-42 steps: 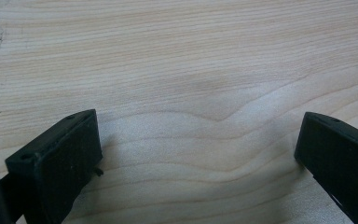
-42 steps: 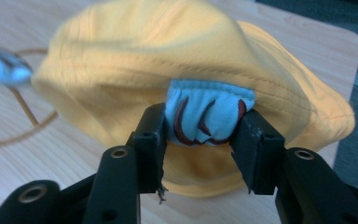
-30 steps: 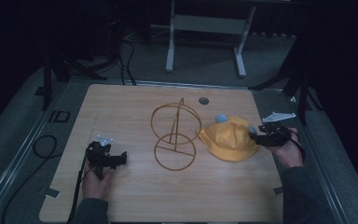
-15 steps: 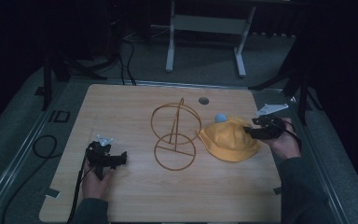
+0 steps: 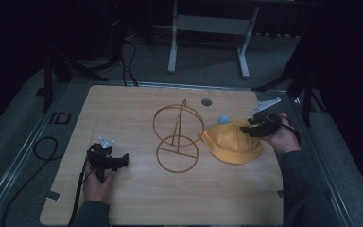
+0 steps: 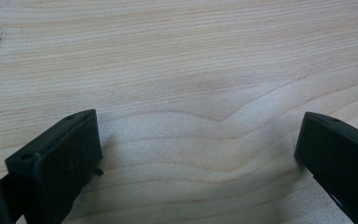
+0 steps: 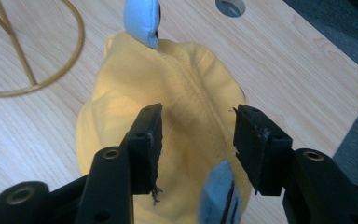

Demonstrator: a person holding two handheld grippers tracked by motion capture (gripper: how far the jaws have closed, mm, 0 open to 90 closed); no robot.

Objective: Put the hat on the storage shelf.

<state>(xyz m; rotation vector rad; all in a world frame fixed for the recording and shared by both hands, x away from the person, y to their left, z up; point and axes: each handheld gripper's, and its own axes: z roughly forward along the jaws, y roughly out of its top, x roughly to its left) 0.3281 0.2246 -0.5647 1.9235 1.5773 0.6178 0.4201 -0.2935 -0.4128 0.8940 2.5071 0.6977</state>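
Yellow hat [image 5: 231,142] lies flat on the wooden surface [image 5: 137,198], at about 3 o'clock from the wire stand [image 5: 177,137] and just beside its base ring; a light blue flap [image 5: 223,119] sticks out at the hat's 12 o'clock edge. Right gripper [image 5: 250,126] hangs over the hat's 2 o'clock edge, held in the person's right hand [image 5: 281,137]. In the right gripper view its jaws straddle the crown of the hat [image 7: 191,98], pads not pressing the fabric, so it is released; the jaws have just been closing, with the hat under the gap and a second blue flap [image 7: 219,196] low between them. Left gripper [image 5: 118,162] sits at 8 o'clock from the stand, well apart from the hat, low over the surface [image 6: 182,70] with jaws spread wide and bare wood between them. Small round grommet hole [image 5: 206,101] at 12 o'clock near the far edge
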